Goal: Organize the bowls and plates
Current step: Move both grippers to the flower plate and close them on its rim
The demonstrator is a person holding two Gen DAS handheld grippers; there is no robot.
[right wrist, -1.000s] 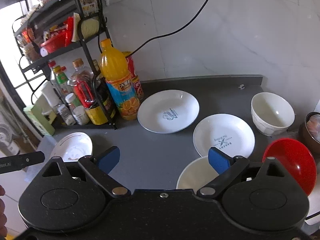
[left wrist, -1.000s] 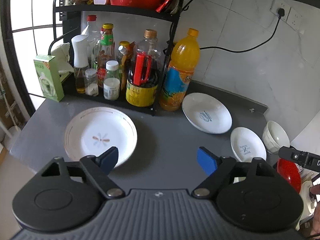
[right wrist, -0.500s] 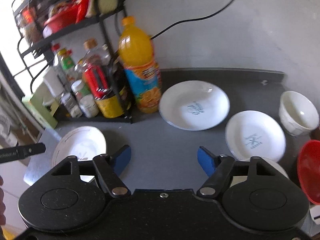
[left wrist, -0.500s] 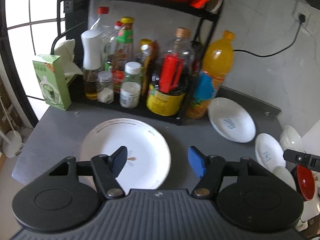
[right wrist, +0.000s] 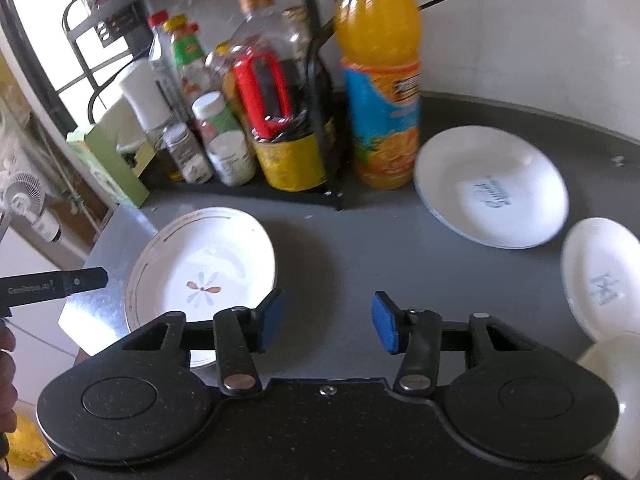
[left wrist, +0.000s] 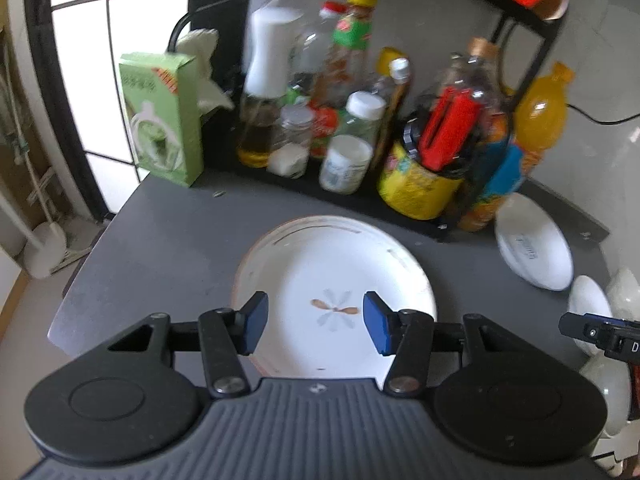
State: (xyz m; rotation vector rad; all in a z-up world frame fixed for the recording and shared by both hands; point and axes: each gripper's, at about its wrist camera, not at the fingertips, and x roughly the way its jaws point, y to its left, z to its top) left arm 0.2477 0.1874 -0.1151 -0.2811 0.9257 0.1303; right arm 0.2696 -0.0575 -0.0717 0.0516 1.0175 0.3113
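Observation:
A white plate with a flower mark (left wrist: 336,280) lies on the grey counter (left wrist: 160,240); it also shows in the right wrist view (right wrist: 204,264). My left gripper (left wrist: 312,322) is open and hovers over this plate's near half, empty. My right gripper (right wrist: 326,320) is open and empty above bare counter, just right of that plate. A larger white plate with blue writing (right wrist: 492,188) and a smaller white plate (right wrist: 600,280) lie to the right. A white bowl (right wrist: 616,368) sits at the right edge. White bowls (left wrist: 624,292) show at the right edge of the left wrist view.
A black rack (left wrist: 400,208) with several bottles and jars stands at the back of the counter. An orange drink bottle (right wrist: 380,80) stands beside it. A green box (left wrist: 164,120) stands at the back left. The counter's left edge drops to the floor (left wrist: 24,312).
Both grippers have moved left and forward toward the flower plate. The left gripper's jaws have narrowed and now hang over the plate. The right gripper's view has swung left.

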